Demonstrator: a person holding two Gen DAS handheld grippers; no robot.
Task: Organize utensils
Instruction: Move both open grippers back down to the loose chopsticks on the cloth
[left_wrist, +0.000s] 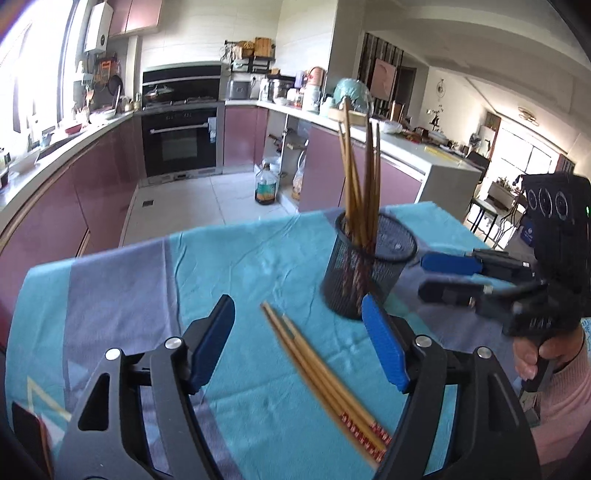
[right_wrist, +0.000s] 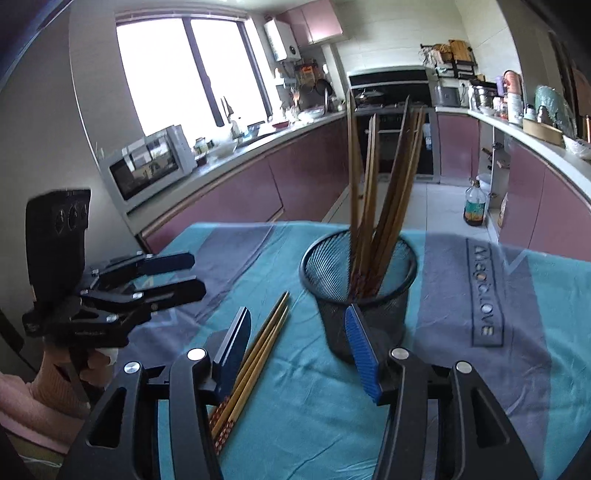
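Tabletop (left_wrist: 122, 280) under its blue and grey cloth fills my view, kitchen behind. On it stands the black mesh holder (left_wrist: 369, 262), a bunch of chopsticks (left_wrist: 360, 184) upright inside and leaning apart. Beside its base lie the loose chopsticks (left_wrist: 325, 369), flat on the cloth, patterned ends toward me. My left gripper (left_wrist: 299, 345) hangs over them, fingers wide apart and empty. My right gripper (right_wrist: 295, 350) sits close to the holder, fingers about half spread, nothing between them. The risk I see: the loose sticks lie tight together and flat, so a pinch may catch only some and roll the rest off. A careless approach could also knock the light holder over.
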